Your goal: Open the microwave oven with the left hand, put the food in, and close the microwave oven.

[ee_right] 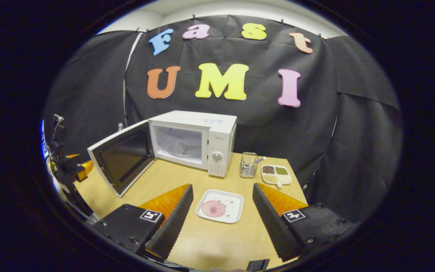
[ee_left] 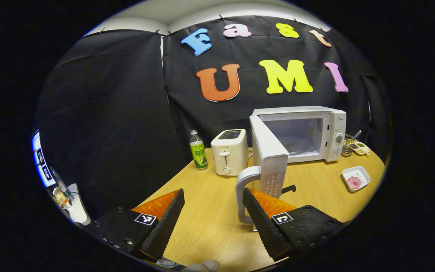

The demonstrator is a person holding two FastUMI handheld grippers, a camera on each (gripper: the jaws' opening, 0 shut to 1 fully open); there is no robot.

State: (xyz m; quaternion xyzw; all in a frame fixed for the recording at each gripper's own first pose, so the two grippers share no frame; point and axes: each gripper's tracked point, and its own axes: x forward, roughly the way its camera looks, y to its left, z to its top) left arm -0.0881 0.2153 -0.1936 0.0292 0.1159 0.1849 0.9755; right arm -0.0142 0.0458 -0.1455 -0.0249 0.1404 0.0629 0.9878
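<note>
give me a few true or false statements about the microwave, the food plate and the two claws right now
1. The microwave door is open. True.
2. The plate of food is inside the microwave. False: it lies on the table, in front of the microwave.
3. The right claw is open, with the plate lying ahead between its fingers. True.
4. The left claw is shut on the door handle. False: it is open, and the handle stands by one finger.
5. A toaster stands beside the microwave. True.

One microwave (ee_right: 191, 141) – one toaster (ee_left: 229, 151).
</note>
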